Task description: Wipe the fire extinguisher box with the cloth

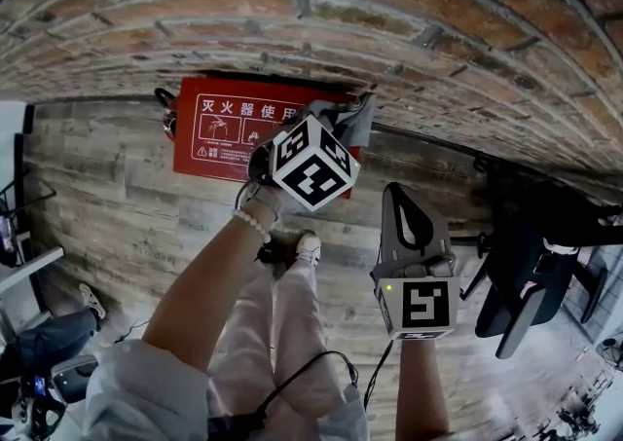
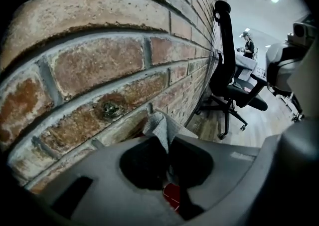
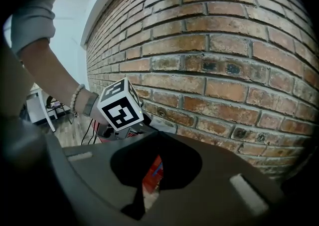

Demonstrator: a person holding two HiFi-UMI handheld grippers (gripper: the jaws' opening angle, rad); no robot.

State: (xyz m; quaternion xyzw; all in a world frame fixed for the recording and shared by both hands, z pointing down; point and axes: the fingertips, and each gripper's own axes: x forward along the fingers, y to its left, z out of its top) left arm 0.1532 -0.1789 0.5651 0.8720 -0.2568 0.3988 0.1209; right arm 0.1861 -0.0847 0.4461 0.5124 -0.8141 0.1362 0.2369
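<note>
The red fire extinguisher box (image 1: 219, 137) sits on the wood floor against the foot of the brick wall (image 1: 321, 30). My left gripper (image 1: 336, 129) is over the box's right end, shut on a grey cloth (image 1: 357, 115). In the left gripper view the cloth (image 2: 160, 126) sticks up from the closed jaws close to the bricks, with a bit of the red box (image 2: 172, 196) showing below. My right gripper (image 1: 397, 196) hangs to the right of the box, jaws together and holding nothing. Its own view shows the left gripper's marker cube (image 3: 119, 105) and a strip of red box (image 3: 153, 170).
A black office chair (image 1: 531, 269) stands at the right, close to the wall; the chair (image 2: 232, 80) also appears in the left gripper view. The person's legs and shoes (image 1: 292, 249) are just in front of the box. Desk parts and cables (image 1: 19, 225) lie at the far left.
</note>
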